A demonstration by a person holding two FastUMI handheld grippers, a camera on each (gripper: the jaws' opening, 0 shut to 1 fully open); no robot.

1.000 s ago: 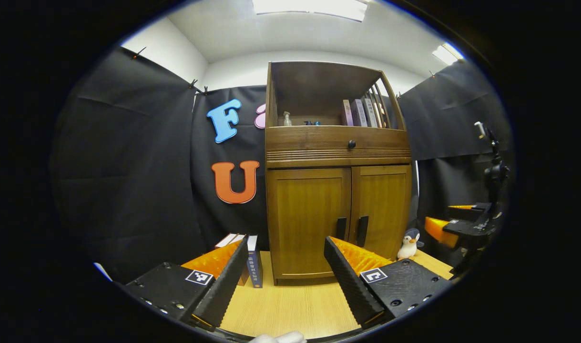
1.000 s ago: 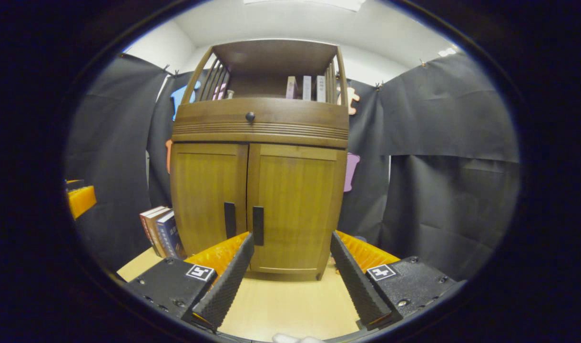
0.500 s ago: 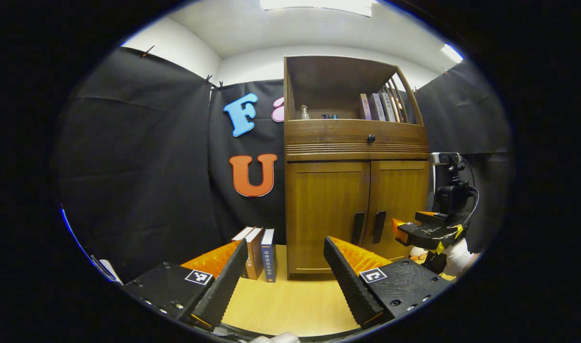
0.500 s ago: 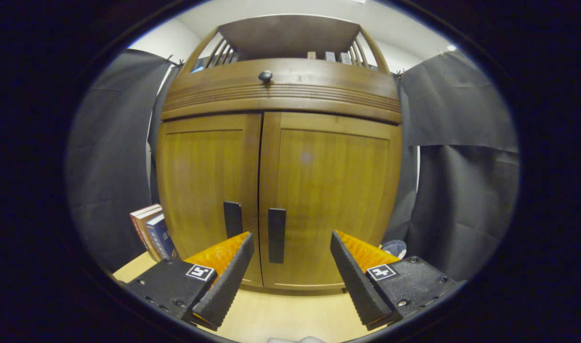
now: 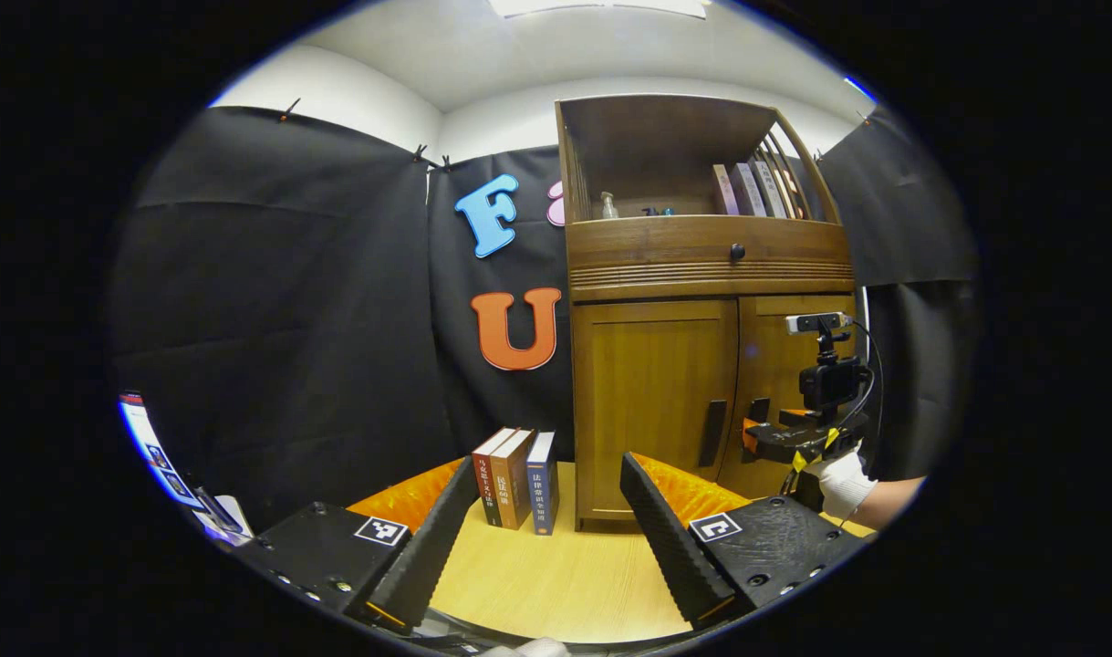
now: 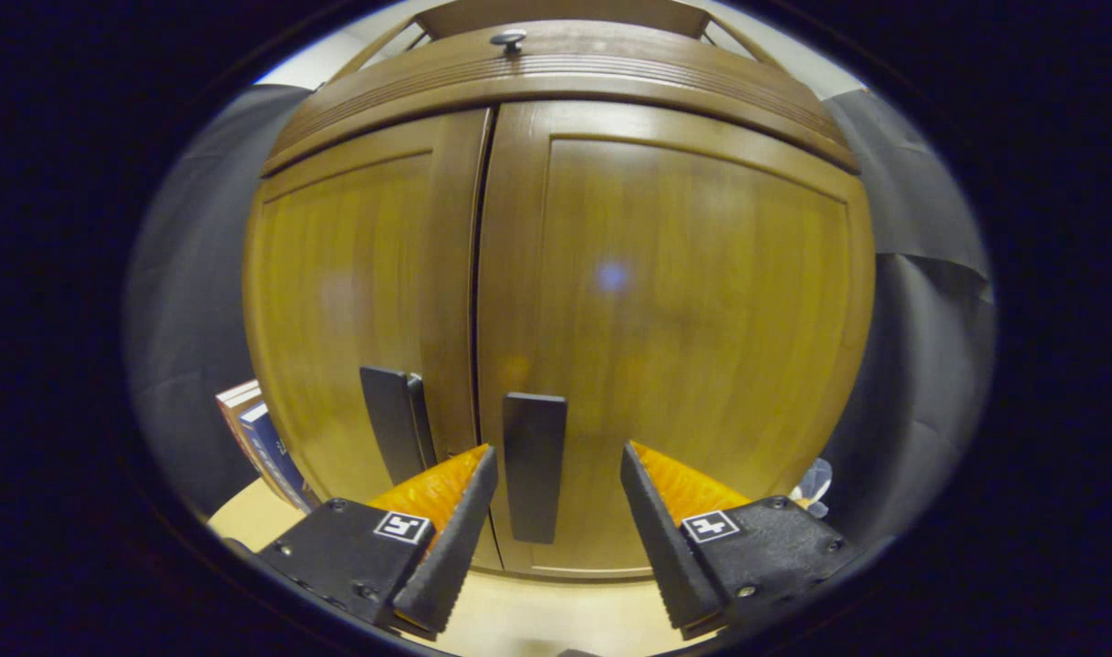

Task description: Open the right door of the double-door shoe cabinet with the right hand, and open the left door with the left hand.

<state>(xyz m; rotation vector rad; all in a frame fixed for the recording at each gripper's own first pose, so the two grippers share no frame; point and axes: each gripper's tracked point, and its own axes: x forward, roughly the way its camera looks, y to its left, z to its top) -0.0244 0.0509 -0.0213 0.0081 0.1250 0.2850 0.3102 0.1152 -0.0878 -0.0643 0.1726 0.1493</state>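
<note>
Two grippers, jaws of both spread wide, holding nothing | my right gripper (image 6: pixel 556 538) straddles right door handle (image 6: pixel 535 464), not touching | my left gripper (image 5: pixel 546 538) hangs over tabletop (image 5: pixel 556 584), well short of shoe cabinet (image 5: pixel 701 274) | both doors shut | books (image 5: pixel 516 478) stand beside cabinet's left side

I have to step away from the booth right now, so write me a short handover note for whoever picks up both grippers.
Right gripper: open, its fingers either side of the right door's handle, not yet closed on it.
Left gripper: open, holding nothing, well back from the cabinet over the table.
Both doors are shut; left door's handle untouched.
Left to do: grip and pull the right door, then the left.
</note>
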